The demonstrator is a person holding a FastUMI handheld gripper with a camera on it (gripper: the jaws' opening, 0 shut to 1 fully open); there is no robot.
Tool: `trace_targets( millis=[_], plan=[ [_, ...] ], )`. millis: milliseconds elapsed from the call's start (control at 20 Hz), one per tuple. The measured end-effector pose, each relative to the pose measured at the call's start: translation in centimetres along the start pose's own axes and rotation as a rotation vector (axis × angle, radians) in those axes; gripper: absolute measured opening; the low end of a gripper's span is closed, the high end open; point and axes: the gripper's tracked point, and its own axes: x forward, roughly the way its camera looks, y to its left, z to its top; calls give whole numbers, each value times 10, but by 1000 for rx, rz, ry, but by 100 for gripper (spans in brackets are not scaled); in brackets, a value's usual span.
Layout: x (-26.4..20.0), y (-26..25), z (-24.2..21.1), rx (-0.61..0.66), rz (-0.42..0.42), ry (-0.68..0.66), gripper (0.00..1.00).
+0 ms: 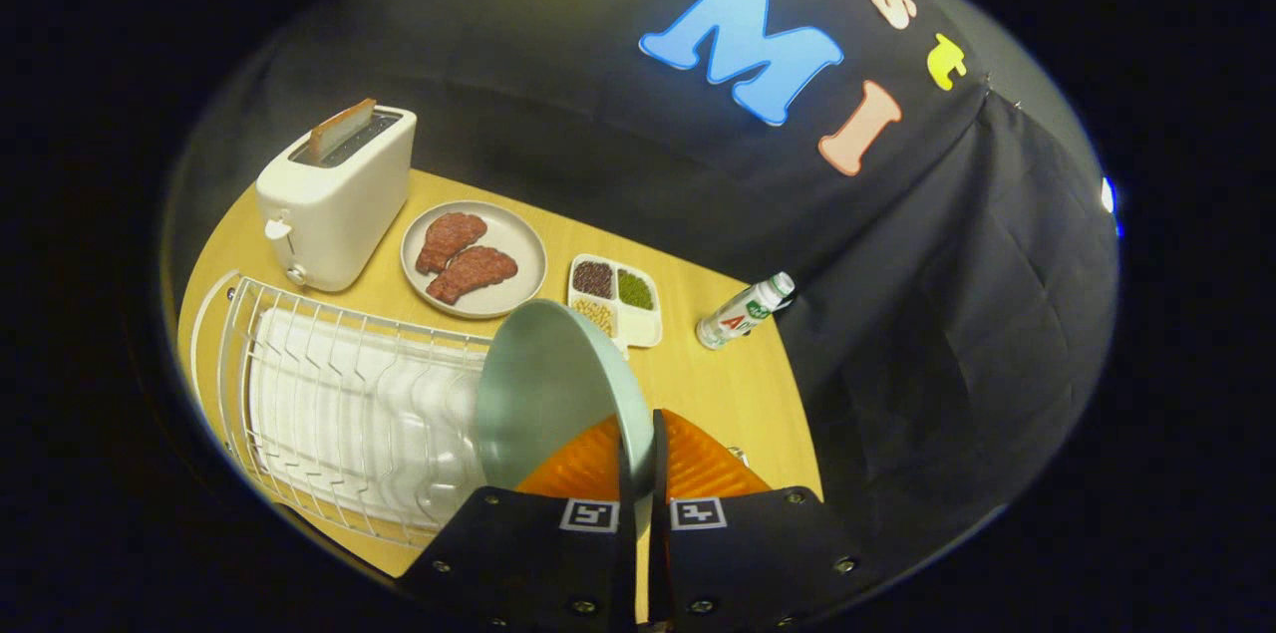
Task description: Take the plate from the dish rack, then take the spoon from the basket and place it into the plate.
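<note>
Gripper (638,459) fingers pinch the pale green round plate's (548,384) rim, held on edge, apparently clear of the white wire dish rack (329,394) beside it.

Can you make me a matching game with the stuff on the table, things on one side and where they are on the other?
Things:
1. light green plate
2. toast
3. meat pieces
4. bottle

Places:
A. sticking out of the toaster
B. lying on its side by the black cloth
C. pinched by its rim between the fingers of the gripper
D. on the grey plate beside the toaster

Pairs: 1-C, 2-A, 3-D, 4-B
</note>
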Motion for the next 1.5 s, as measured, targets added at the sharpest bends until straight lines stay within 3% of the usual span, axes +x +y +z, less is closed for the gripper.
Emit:
trace_targets(
  millis=[400,750,1200,1500],
  plan=[
    [-19,-21,-1,145,176,6,5],
    [-37,-90,-34,236,281,-4,5],
    [-48,-141,-105,381,570,11,5],
    [-41,-137,-169,510,779,49,5]
  ],
)
